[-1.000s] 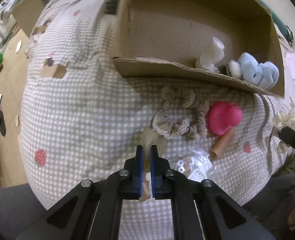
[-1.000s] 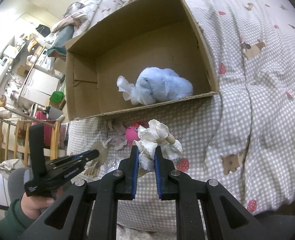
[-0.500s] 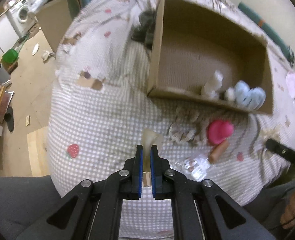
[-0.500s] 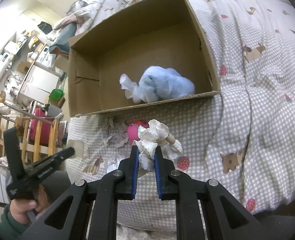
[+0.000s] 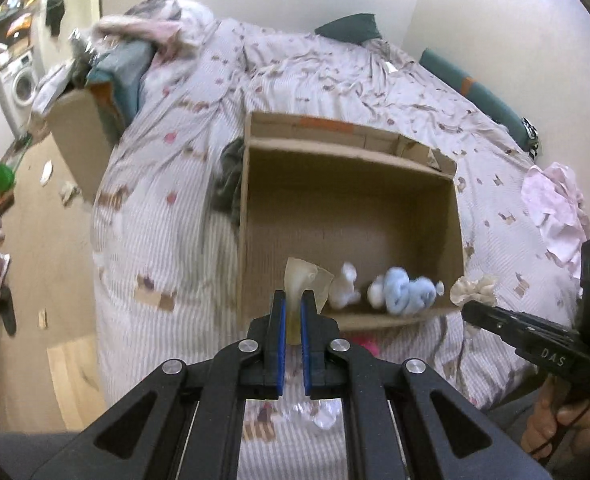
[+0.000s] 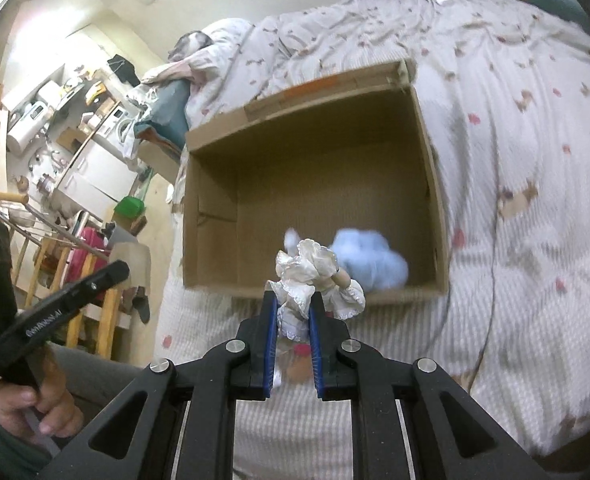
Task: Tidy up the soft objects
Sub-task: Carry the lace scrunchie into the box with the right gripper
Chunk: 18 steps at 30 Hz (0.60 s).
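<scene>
An open cardboard box [image 5: 351,216] [image 6: 307,192] lies on the bed. Inside it are a light blue plush [image 5: 405,290] [image 6: 371,260] and a small white soft item [image 5: 345,286]. My left gripper [image 5: 291,304] is shut on a pale beige translucent soft piece [image 5: 305,280], held raised in front of the box's near wall. My right gripper [image 6: 293,300] is shut on a cream lace scrunchie [image 6: 311,276], also raised before the box's near wall; it shows in the left wrist view [image 5: 475,288] too.
A checked bedspread [image 5: 167,240] with small prints covers the bed. A pink toy [image 5: 369,346] and a clear plastic bag [image 5: 319,414] lie on it below the grippers. Pink cloth [image 5: 555,212] lies at right. Floor and furniture are at left [image 6: 75,168].
Both grippers have risen and tilted up with their items, so the box now sits lower and farther in view. The loose items on the bedspread have dropped below the fingers.
</scene>
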Available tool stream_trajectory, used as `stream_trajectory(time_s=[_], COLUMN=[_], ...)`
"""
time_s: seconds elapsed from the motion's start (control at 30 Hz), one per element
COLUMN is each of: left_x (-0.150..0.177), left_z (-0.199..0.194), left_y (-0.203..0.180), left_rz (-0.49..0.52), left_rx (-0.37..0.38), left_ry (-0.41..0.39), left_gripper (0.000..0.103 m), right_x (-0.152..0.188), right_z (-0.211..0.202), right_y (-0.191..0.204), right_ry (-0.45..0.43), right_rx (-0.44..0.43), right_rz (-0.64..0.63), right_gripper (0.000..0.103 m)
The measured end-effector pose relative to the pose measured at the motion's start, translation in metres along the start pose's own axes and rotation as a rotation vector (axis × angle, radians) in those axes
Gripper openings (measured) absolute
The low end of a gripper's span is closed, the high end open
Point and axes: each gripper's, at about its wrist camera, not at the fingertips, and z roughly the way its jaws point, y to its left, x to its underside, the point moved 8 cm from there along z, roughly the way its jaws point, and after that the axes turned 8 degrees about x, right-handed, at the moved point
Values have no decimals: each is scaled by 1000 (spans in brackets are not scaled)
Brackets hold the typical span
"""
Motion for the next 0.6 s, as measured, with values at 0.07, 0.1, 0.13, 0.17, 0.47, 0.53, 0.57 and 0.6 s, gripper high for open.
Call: stream_trajectory(time_s=[0.07,0.1,0.13,0.17,0.47,0.53,0.57,0.6], left_x=[-9,-12,-13,-14,-11,-9,-8,-7], left_z=[7,13,20,29,80,88,91,93], left_y=[-1,-1,0,2,14,16,17,17], left_rz=[11,19,27,28,10,-9,-9,-5], left_rx=[-6,-10,-19,-28,-51,-35,-34,-33], left_ry=[-7,-10,-5,4,27,27,28,27], left_gripper=[6,6,6,6,6,6,6,6], right_x=[-12,-17,-22,-26,-30,-29,-28,-27], right_z=[2,4,8,13,47,53,55,57], right_y=[4,4,4,7,10,10,11,11], right_ry=[-36,-56,-67,-66,-55,-44,-41,-36], right_rx=[1,2,1,1,-27,-33,-31,-32], right_rz=[-16,-20,-22,-26,-7,-2,-3,-3], right_gripper=[16,16,16,16,17,17,17,17])
